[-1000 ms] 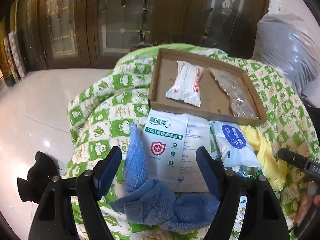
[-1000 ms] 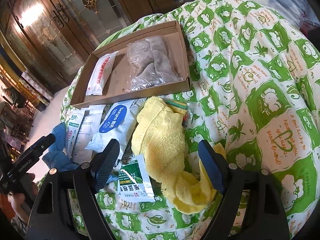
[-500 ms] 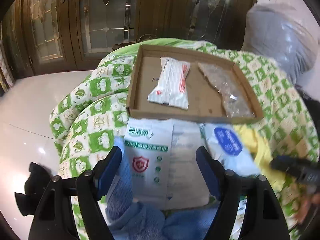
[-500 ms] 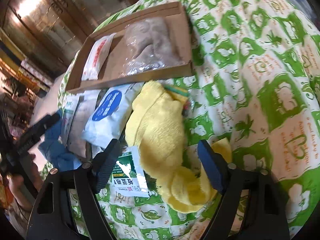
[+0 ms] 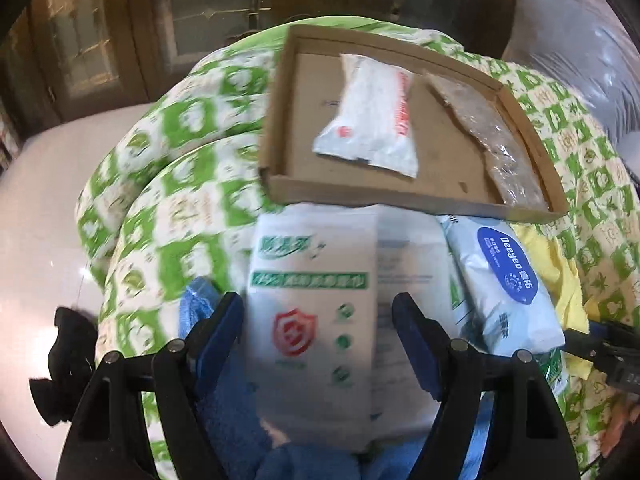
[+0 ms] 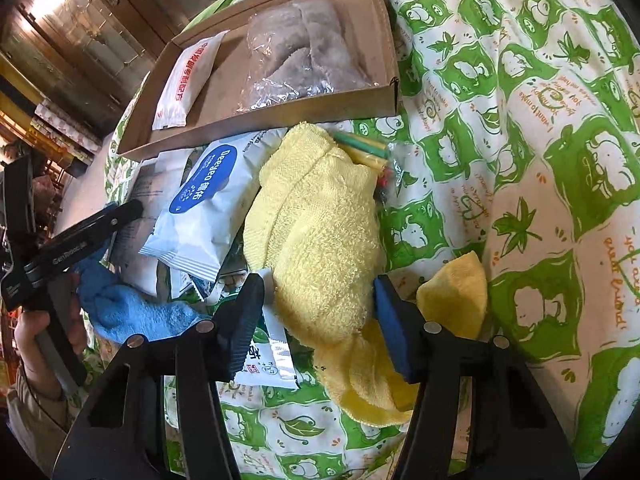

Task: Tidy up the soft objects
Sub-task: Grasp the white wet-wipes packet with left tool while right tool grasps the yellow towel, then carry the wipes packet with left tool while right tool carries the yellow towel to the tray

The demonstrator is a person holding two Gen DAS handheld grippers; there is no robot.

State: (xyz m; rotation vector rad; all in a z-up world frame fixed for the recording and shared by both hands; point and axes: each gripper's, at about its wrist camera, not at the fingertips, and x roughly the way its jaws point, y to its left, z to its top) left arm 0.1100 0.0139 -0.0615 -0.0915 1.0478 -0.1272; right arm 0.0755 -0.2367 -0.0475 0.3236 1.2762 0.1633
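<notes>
A cardboard tray (image 5: 420,196) on a green-and-white quilt holds a white packet (image 5: 372,120) and a clear bag of grey stuff (image 5: 492,136). In front of it lie a white wipes pack with a red shield (image 5: 312,312), a blue-label wipes pack (image 5: 504,280), a blue towel (image 5: 228,412) and a yellow towel (image 6: 320,240). My left gripper (image 5: 320,328) is open, its fingers on either side of the red-shield pack. My right gripper (image 6: 320,312) is open, its fingers on either side of the yellow towel's near part. The left gripper also shows in the right wrist view (image 6: 100,224).
A small green-print sachet (image 6: 268,356) lies by the right gripper's left finger. Coloured sticks (image 6: 364,148) poke out beside the yellow towel. The quilt (image 6: 520,120) spreads to the right. White floor (image 5: 36,208) and wooden cabinets lie beyond; a grey plastic bag (image 5: 572,40) sits far right.
My left gripper has moved forward over the red-shield pack, which now lies between its fingers. My right gripper has moved forward and narrowed around the yellow towel.
</notes>
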